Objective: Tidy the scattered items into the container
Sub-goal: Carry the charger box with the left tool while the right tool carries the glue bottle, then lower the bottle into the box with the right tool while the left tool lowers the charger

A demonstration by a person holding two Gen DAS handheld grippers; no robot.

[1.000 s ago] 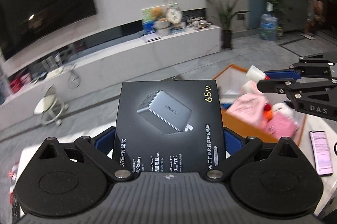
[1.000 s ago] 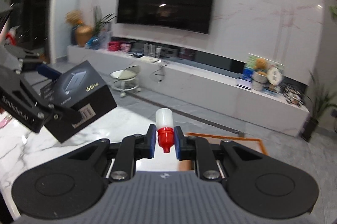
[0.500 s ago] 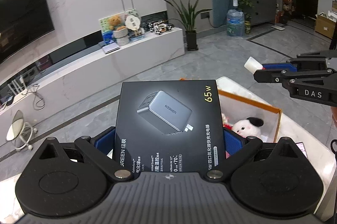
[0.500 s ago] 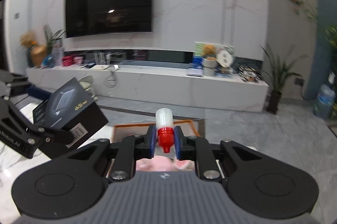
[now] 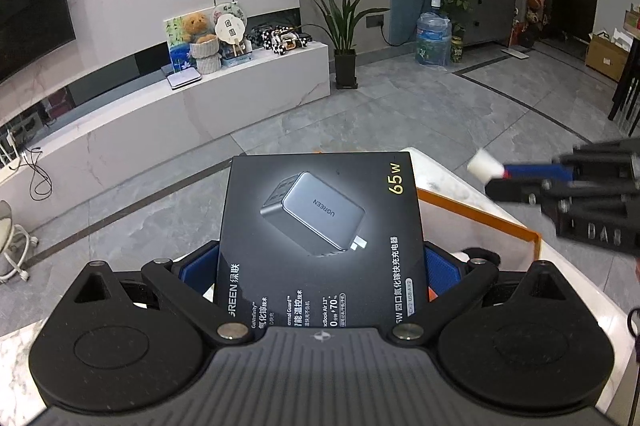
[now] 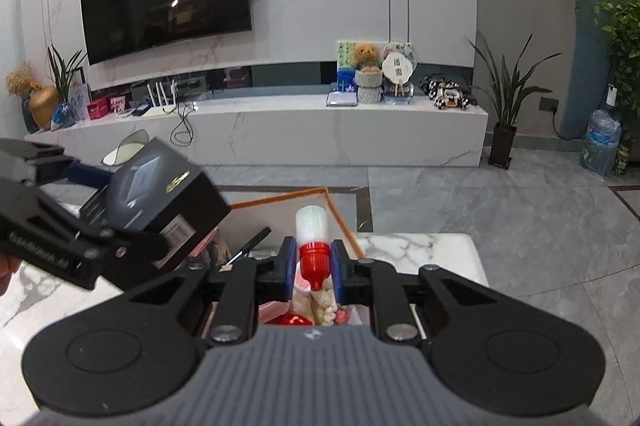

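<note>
Both grippers are loaded and hang over the container, so the step in hand looks like the drop-off. The left gripper [image 5: 322, 266] pinches the black charger box [image 5: 320, 226] by its 2 side faces between blue pads, printed face up, the box jutting forward over the orange-rimmed container [image 5: 480, 216]. The right gripper [image 6: 314, 268] is pressed together on a small bottle [image 6: 313, 240], squeezing its red cap, with the white body pointing forward and away.

From the right wrist view, the bottle sits above the open bin, where pink and red items already lie, along with a dark pen-like object [image 6: 250, 244] that leans against the inside. The charger box is at the bin's left side, near its edge; whether it is fully over the opening is hard to tell.

The next move likely calls for lowering each item inside the rim and spreading the jaws, 1 at a time, keeping the 2 grippers apart so they do not collide above the narrow opening
</note>
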